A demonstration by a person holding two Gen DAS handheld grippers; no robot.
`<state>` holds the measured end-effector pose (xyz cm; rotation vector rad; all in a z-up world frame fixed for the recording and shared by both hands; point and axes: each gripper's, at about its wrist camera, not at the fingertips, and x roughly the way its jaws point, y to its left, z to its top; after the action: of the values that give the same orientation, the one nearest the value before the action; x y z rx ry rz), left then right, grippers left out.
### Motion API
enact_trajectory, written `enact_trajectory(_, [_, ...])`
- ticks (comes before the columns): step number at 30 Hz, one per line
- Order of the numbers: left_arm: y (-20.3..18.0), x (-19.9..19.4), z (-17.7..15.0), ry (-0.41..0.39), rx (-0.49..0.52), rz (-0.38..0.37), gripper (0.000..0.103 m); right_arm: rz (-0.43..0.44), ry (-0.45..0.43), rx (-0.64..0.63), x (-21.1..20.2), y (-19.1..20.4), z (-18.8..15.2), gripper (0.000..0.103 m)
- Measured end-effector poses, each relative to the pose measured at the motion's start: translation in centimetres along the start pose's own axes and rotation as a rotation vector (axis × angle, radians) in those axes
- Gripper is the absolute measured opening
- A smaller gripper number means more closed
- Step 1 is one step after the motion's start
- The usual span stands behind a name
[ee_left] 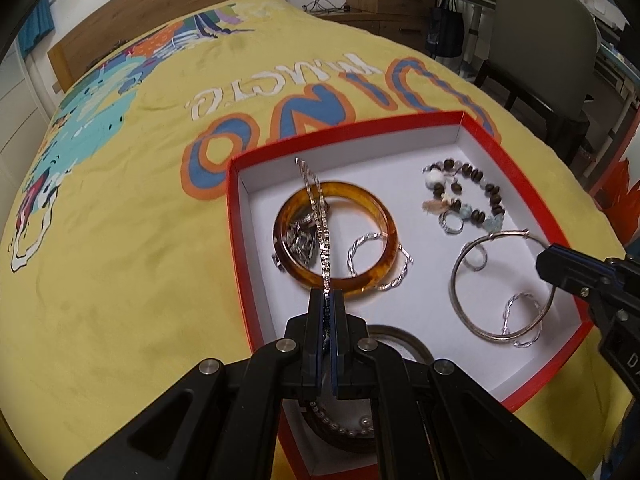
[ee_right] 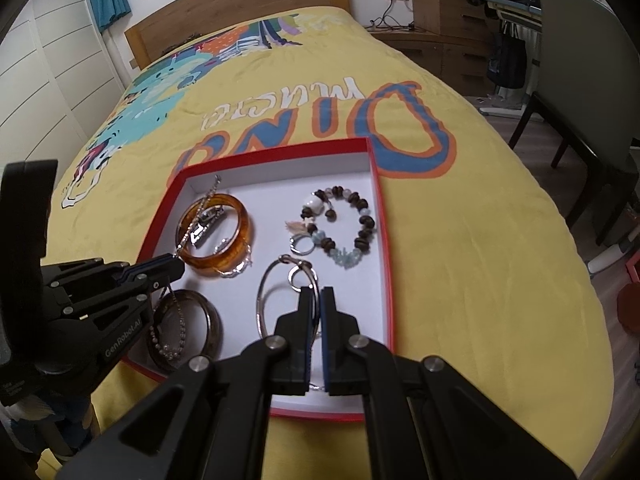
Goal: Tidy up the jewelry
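A red box (ee_left: 236, 216) (ee_right: 384, 240) with a white floor lies on the yellow bedspread and holds the jewelry. My left gripper (ee_left: 327, 294) (ee_right: 176, 266) is shut on a silver chain (ee_left: 318, 216) (ee_right: 196, 216) that stretches over an amber bangle (ee_left: 360, 280) (ee_right: 240, 220). My right gripper (ee_right: 319, 292) (ee_left: 546, 262) is nearly shut, its jaws a narrow gap apart over the rim of a large silver bangle (ee_left: 460, 304) (ee_right: 262, 300). A beaded bracelet (ee_left: 476, 188) (ee_right: 362, 224), twisted silver hoops (ee_left: 356, 248) and small rings (ee_left: 452, 224) (ee_right: 304, 246) also lie in the box.
A dark bangle with a bead strand (ee_right: 180, 332) (ee_left: 344, 428) lies in the box's near left corner. The bed (ee_left: 120, 240) has a wooden headboard (ee_right: 240, 4) at the far end. A chair (ee_left: 540, 48) and desk stand to the right of the bed.
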<state>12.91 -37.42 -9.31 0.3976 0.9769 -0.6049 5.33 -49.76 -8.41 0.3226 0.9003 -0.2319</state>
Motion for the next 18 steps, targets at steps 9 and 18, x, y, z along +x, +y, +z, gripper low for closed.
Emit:
enact_trajectory(9, [0.2, 0.4, -0.7, 0.004, -0.02, -0.006, 0.004, -0.044, 0.028, 0.007, 0.2, 0.0, -1.3, 0.007])
enact_trajectory(18, [0.7, -1.5, -0.9, -0.028, -0.05, -0.061, 0.039, -0.079, 0.016, 0.011, -1.4, 0.0, -1.3, 0.007])
